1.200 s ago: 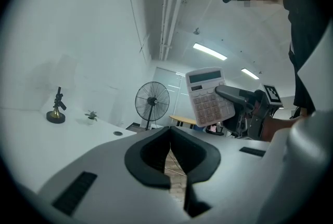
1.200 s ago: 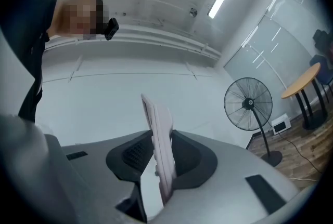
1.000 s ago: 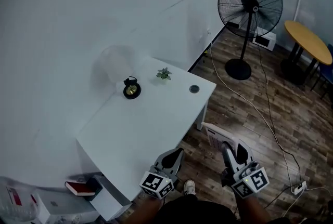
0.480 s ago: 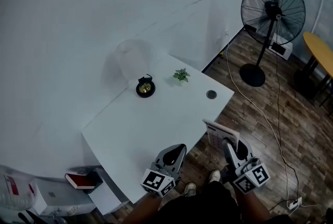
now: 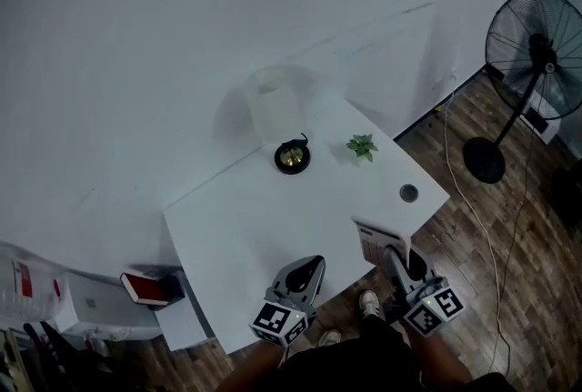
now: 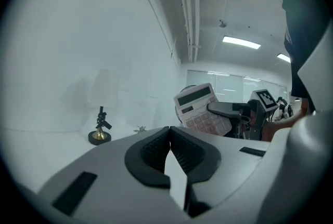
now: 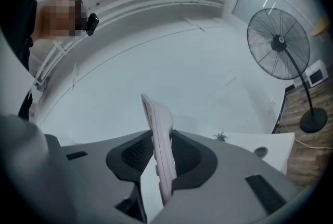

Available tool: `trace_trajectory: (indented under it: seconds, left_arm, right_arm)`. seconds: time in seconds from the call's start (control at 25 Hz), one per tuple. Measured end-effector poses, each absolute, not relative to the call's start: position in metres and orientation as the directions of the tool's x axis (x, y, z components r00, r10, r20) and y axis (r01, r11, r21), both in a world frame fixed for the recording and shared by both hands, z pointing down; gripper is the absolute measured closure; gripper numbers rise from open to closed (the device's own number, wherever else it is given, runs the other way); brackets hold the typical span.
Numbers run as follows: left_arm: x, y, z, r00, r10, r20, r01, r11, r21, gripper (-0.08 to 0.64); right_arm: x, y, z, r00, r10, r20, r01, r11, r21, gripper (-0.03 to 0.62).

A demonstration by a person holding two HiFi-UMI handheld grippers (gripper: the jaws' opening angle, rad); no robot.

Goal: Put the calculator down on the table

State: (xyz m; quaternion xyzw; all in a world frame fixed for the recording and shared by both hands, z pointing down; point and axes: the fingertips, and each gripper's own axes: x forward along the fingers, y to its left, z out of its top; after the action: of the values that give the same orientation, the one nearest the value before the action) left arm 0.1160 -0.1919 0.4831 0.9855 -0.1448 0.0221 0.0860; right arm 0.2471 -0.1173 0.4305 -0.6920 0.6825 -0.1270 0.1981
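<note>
Head view gives me the layout that the others lack: a white table (image 5: 245,226) carrying a brass ornament (image 5: 292,156), a small plant (image 5: 362,145) and a round grommet (image 5: 408,193), with a standing fan (image 5: 536,45) out on the wood floor and a red book (image 5: 145,287) on a low unit beside the table. From up there the calculator (image 5: 374,242) is only a pale slab at the table's near right edge.

Left gripper view is the one that shows me its face, display and keys tilted toward that camera, with a dark jaw lying across them. Right gripper view shows it edge-on only.

My right gripper (image 7: 157,140) is clenched on the calculator, both pads pressed against its thin sides, holding it upright. My left gripper (image 6: 170,137) has its pad tips together with nothing between them.

I cannot tell whether the calculator's lower edge touches the tabletop; the jaws cover it. My arms are cut off at the bottom of the head view.
</note>
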Motion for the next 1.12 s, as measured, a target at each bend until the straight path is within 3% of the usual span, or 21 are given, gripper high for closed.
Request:
trace_trajectory:
  seconds: [0.6, 1.12]
  left_arm:
    - [0.117, -0.243, 0.514, 0.772, -0.613, 0.165, -0.635, -0.753, 0.172, 0.54]
    - [0.091, -0.249, 0.546, 0.664, -0.716, 0.216, -0.748, -0.63, 0.21, 0.54]
  right_arm:
    - [0.267, -0.223, 0.507, -0.339, -0.938, 0.066, -0.768, 0.236, -0.595, 0.469]
    - [0.243, -0.27, 0.568, -0.492, -0.85, 0.186, -0.656, 0.221, -0.722, 0.469]
